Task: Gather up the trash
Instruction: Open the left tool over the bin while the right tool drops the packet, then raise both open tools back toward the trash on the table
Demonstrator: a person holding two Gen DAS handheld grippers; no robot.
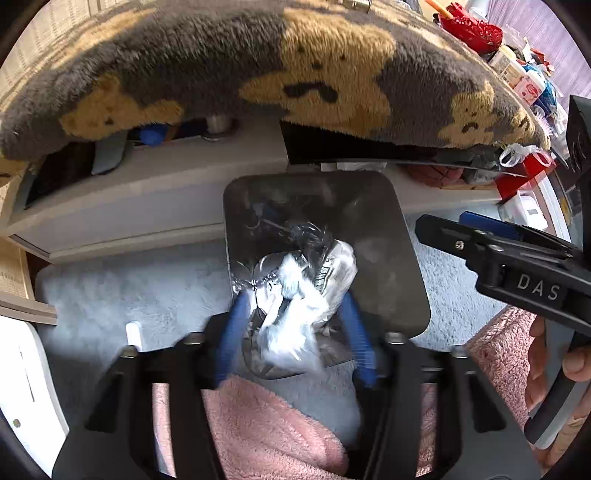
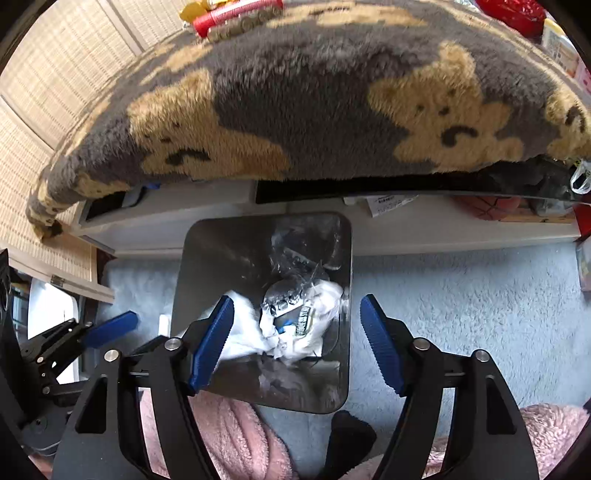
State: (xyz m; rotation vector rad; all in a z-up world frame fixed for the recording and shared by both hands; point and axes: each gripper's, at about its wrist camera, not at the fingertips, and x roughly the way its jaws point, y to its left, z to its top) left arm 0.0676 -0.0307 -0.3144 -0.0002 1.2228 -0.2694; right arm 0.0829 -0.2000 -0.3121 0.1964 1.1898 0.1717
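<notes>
A dark grey bin [image 1: 388, 258] with rounded corners stands on the pale carpet. My left gripper [image 1: 293, 325] hangs over its near rim. A crumpled white and clear wrapper bundle [image 1: 295, 295], blurred, lies between the spread blue pads, and the left pad stands apart from it. My right gripper [image 2: 295, 332] is open above the same bin [image 2: 207, 258], over white wrappers and clear plastic [image 2: 295, 314] inside it. Each gripper shows in the other's view: the right gripper [image 1: 454, 225] at the right, the left gripper [image 2: 92, 332] at the left.
A grey blanket with tan bears [image 1: 295, 74] drapes over a low white frame [image 1: 147, 199] just behind the bin. Pale blue carpet [image 2: 461, 314] lies around it. Pink fluffy fabric [image 1: 266, 424] is below the grippers. A hand [image 1: 554, 369] grips the right tool. Red clutter [image 1: 472, 29] sits at the top right.
</notes>
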